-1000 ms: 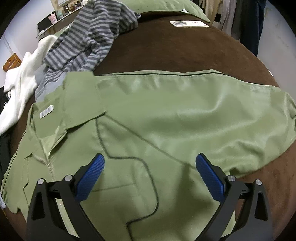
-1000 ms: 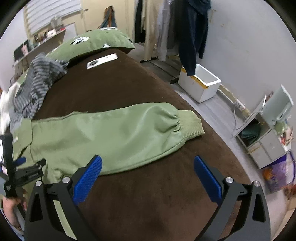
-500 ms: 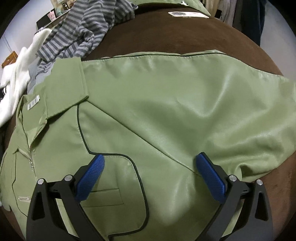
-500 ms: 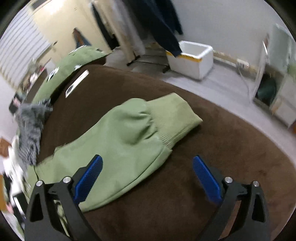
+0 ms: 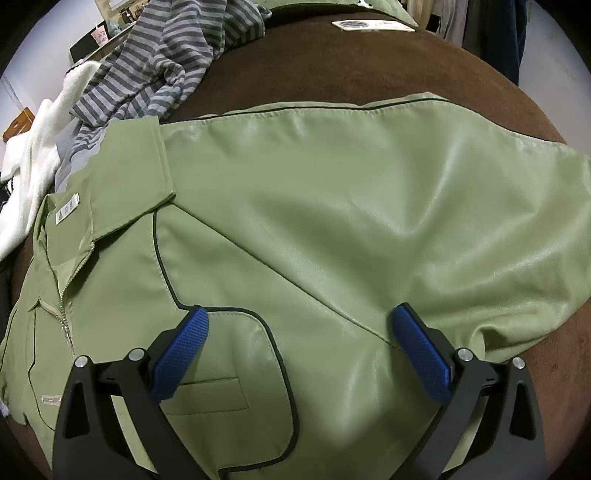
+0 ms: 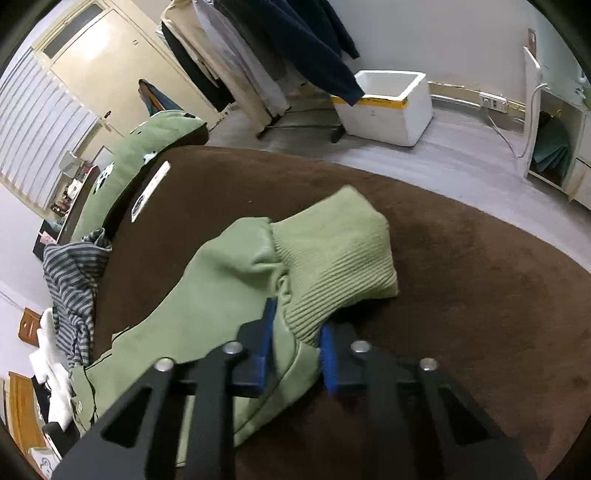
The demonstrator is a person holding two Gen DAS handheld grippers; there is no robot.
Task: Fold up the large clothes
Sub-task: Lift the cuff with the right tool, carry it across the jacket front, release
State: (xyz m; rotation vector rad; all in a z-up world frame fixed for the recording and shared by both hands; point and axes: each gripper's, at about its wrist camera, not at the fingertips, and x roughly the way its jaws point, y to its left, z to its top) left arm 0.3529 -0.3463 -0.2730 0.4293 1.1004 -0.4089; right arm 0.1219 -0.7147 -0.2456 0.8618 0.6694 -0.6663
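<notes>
Nearest in the right wrist view, the right gripper (image 6: 293,341) has its blue fingers (image 6: 264,347) drawn close together, pinching the sleeve (image 6: 221,291) of the green jacket (image 6: 147,343) just behind the ribbed cuff (image 6: 332,251). The cuff bunches up beyond the fingertips, partly lifted off the brown bed cover (image 6: 461,277). Farther along the bed lie a striped grey garment (image 6: 72,273), a white card (image 6: 149,192) and a green pillow (image 6: 140,147). Beyond the bed, a white foam box (image 6: 384,107) stands on the floor beneath dark hanging clothes (image 6: 306,40).

In the left wrist view, the left gripper (image 5: 299,354) hovers over the jacket's front with its blue fingers (image 5: 181,354) spread wide and nothing between them. The jacket (image 5: 332,206) lies flat on the bed cover (image 5: 369,70), zip (image 5: 64,314) and collar (image 5: 129,177) to the left, a dark-piped chest panel between the fingertips. Past the collar the striped garment (image 5: 166,59) is heaped beside a white garment (image 5: 33,155), and the card (image 5: 373,26) lies at the far edge.
</notes>
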